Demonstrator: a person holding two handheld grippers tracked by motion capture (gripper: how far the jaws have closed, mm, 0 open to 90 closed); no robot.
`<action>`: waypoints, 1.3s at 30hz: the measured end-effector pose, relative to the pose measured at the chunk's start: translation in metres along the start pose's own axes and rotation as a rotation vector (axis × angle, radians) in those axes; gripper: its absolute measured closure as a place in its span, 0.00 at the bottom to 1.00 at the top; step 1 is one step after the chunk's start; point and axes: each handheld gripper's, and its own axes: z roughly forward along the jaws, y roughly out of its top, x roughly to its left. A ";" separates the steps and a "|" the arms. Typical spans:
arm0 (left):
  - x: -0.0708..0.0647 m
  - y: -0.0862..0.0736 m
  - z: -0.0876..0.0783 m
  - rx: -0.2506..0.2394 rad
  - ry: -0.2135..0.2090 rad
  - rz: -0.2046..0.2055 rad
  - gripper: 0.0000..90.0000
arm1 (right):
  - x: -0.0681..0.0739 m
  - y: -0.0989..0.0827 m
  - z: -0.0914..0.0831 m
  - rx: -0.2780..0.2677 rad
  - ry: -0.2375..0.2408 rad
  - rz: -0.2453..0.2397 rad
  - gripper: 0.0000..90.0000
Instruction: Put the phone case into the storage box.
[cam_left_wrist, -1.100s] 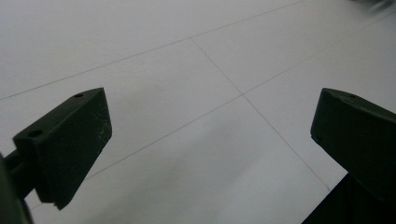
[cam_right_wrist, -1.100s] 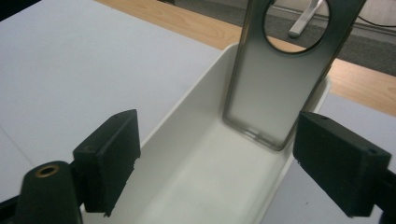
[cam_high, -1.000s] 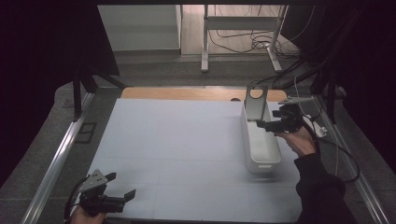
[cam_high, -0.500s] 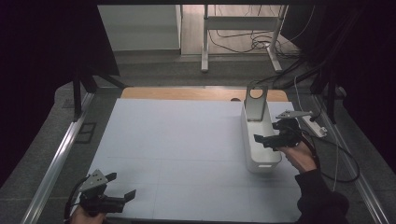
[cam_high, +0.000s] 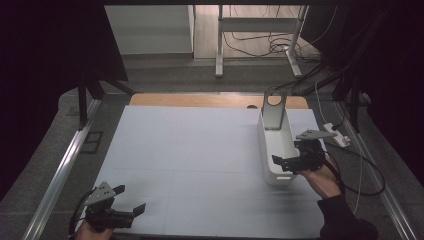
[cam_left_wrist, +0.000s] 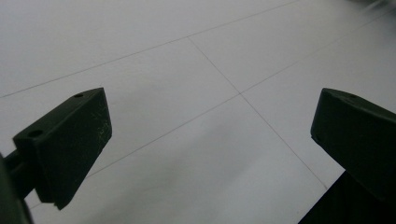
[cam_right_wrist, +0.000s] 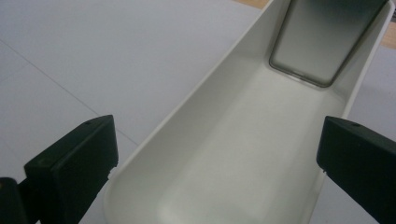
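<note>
My right gripper (cam_high: 292, 161) hangs over the near end of the white bin (cam_high: 274, 142), which stands along the right edge of the bench (cam_high: 190, 150). Its fingers (cam_high: 278, 160) have just been opening and now stand wide apart, with nothing between them. A grey plate (cam_high: 273, 107) with a round hole stands upright at the bin's far end. My left gripper (cam_high: 122, 202) sits at the near left corner of the bench, fingers apart, holding nothing, well apart from the bin.

Dim, dark-edged high view; claw views brighter, near edges softly blurred
</note>
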 end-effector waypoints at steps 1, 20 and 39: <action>0.000 0.000 0.000 -0.001 0.000 0.000 0.00 | 0.001 -0.002 -0.001 0.003 -0.002 0.000 0.00; 0.000 0.000 0.000 -0.003 0.003 -0.001 0.00 | 0.018 -0.037 -0.032 -0.033 -0.016 0.034 0.00; 0.000 0.000 0.000 -0.004 0.003 -0.006 0.00 | 0.031 -0.072 -0.052 -0.041 -0.036 0.063 0.00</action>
